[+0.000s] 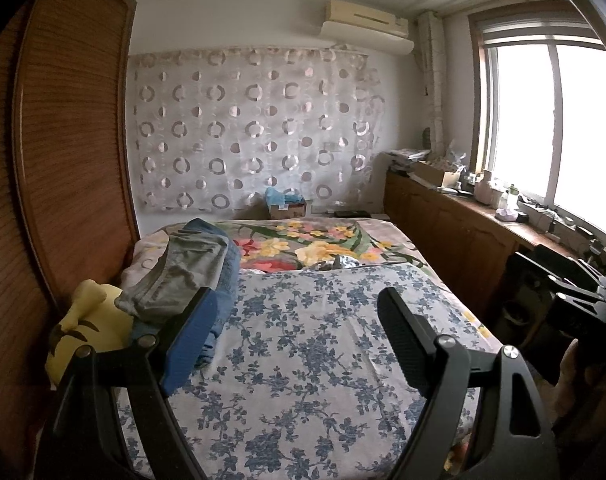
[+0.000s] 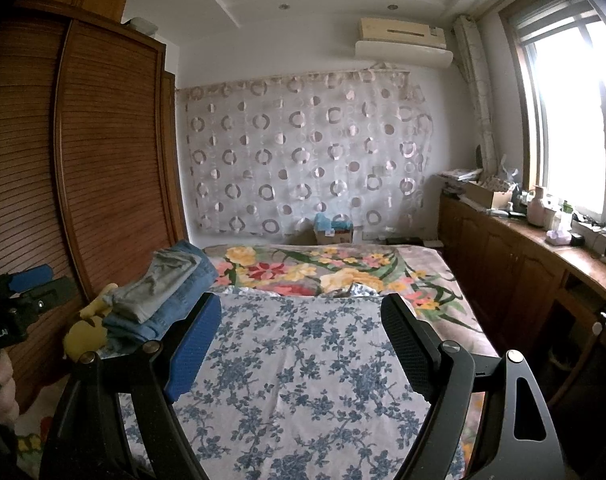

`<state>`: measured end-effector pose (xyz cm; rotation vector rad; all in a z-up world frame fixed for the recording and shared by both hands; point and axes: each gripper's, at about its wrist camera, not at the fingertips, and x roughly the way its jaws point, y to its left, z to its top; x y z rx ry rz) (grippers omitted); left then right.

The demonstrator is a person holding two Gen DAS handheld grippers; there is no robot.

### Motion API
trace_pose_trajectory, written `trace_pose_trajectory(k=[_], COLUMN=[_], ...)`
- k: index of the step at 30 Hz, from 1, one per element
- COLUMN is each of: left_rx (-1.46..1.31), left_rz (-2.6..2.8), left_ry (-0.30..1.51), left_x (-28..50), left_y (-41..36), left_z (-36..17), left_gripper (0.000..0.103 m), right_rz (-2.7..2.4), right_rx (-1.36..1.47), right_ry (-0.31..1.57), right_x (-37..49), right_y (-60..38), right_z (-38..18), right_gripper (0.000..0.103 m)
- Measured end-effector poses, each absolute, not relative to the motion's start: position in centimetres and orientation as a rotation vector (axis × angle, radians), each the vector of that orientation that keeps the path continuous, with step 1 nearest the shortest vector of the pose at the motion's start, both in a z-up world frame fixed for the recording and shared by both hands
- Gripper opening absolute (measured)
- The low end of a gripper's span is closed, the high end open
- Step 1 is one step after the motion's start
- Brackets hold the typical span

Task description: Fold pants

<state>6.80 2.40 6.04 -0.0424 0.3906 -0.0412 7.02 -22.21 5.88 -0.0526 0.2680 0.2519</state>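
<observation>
A stack of folded pants lies on the left side of the bed: grey-green pants [image 1: 191, 268] on top of blue jeans [image 1: 227, 284]. The stack also shows in the right wrist view, grey-green pants [image 2: 159, 280] over blue jeans [image 2: 183, 300]. My left gripper [image 1: 299, 312] is open and empty, held above the blue-flowered sheet [image 1: 323, 360], just right of the stack. My right gripper [image 2: 301, 320] is open and empty above the same sheet [image 2: 303, 380]. Each gripper appears at the edge of the other's view: the right gripper [image 1: 575, 292], the left gripper [image 2: 23, 292].
A yellow plush toy [image 1: 87, 328] lies beside the stack at the wardrobe [image 1: 63, 160]. A flowered blanket [image 1: 323, 248] covers the far half of the bed. A wooden cabinet [image 1: 463, 232] with clutter runs along the window wall on the right. A cardboard box [image 1: 287, 206] stands behind the bed.
</observation>
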Motion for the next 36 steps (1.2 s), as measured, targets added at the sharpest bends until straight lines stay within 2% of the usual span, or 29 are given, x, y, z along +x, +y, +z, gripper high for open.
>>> trace_pose_trajectory(k=[36], left_rx=[-0.038], left_rz=[-0.039], left_ry=[0.390], left_x=[6.66], left_y=[2.74], left_z=[5.71], left_gripper=[0.083], right_rz=[0.253], right_rx=[-0.058], right_ry=[0.262], right_x=[6.96], right_y=[-22.09], right_z=[5.92], right_gripper=[0.084])
